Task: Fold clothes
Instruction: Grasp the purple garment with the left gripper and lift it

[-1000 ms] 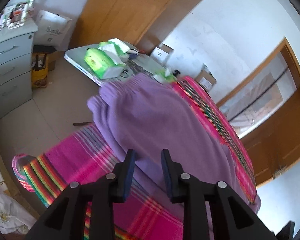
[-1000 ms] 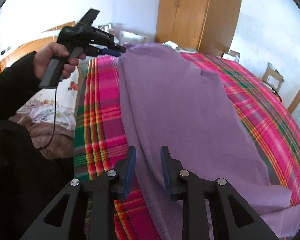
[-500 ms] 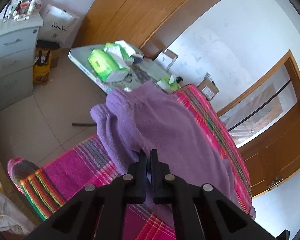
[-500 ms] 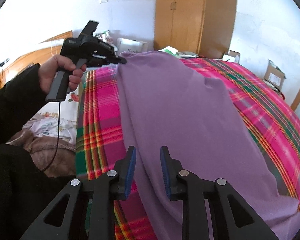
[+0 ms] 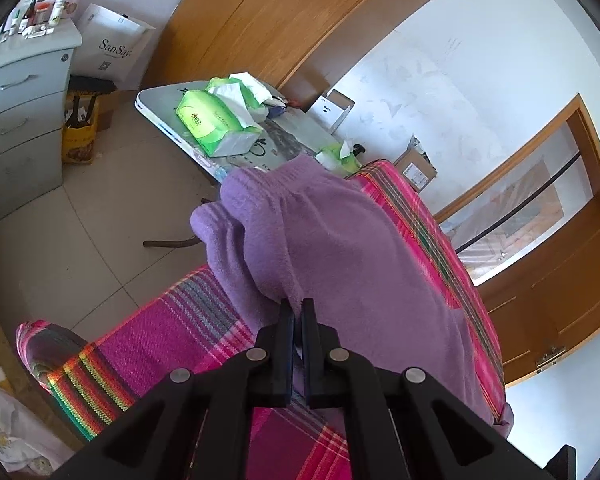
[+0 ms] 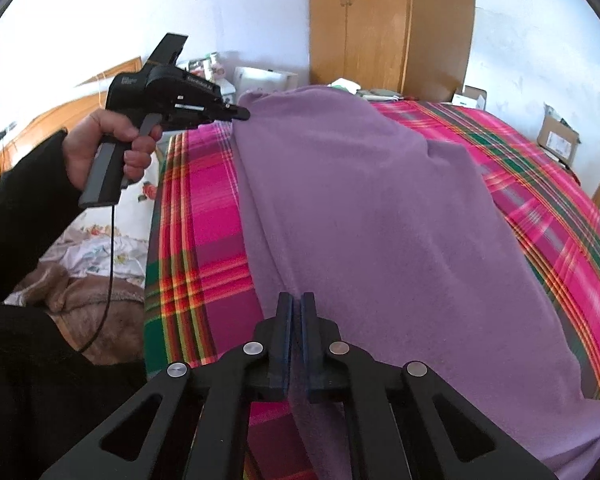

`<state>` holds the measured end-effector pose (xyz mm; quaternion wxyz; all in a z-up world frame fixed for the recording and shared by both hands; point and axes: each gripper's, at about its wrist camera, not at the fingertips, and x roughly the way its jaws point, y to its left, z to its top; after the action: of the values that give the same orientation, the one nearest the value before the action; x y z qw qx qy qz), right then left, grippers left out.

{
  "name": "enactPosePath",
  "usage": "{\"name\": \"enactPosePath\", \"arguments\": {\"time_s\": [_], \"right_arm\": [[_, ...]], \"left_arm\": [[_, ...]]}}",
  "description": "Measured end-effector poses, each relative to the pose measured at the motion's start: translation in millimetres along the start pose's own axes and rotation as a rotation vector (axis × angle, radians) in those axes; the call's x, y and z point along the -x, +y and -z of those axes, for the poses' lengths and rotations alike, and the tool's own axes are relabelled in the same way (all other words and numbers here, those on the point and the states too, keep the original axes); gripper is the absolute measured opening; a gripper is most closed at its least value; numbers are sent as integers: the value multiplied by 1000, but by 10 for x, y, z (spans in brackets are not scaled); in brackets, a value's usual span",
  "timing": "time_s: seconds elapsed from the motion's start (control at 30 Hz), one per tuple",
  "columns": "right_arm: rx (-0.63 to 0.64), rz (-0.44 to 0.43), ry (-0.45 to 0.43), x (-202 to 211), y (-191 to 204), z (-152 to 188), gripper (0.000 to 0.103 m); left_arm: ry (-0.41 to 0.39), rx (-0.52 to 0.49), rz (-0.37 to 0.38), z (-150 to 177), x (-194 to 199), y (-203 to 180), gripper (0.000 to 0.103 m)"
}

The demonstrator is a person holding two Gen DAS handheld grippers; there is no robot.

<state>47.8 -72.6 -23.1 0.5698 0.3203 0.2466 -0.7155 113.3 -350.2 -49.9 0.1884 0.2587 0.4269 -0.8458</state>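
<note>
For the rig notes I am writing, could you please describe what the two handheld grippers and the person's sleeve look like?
Each gripper has matte black angular linkage arms with round silver pivot pins and flat dark blue fingers. The left gripper, seen from the side, is a black pistol-shaped unit with a grey handle, small pale lettering on its body and a thin black cable hanging below. The hand comes out of a black sleeve.

A bed with a pink plaid cover (image 6: 204, 240) is carrying purple trousers (image 6: 380, 220), which are lying lengthwise across it, their waistband (image 5: 276, 184) reaching the far edge. Beside the plaid, a floral sheet (image 6: 100, 248) and a brown blanket (image 6: 80, 300) are lying rumpled.
</note>
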Motion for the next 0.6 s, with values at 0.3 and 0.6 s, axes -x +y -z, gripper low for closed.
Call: {"name": "enactPosePath", "arguments": {"time_s": [0.3,0.6], "right_arm": [[11,-78,41,-35,-16,0,7],[-42,-54,-25,-100,-15,-194,18]], "left_arm": [[30,-27,-19,47,21,9,4],[26,-160,80,332,255,-592,4]]}}
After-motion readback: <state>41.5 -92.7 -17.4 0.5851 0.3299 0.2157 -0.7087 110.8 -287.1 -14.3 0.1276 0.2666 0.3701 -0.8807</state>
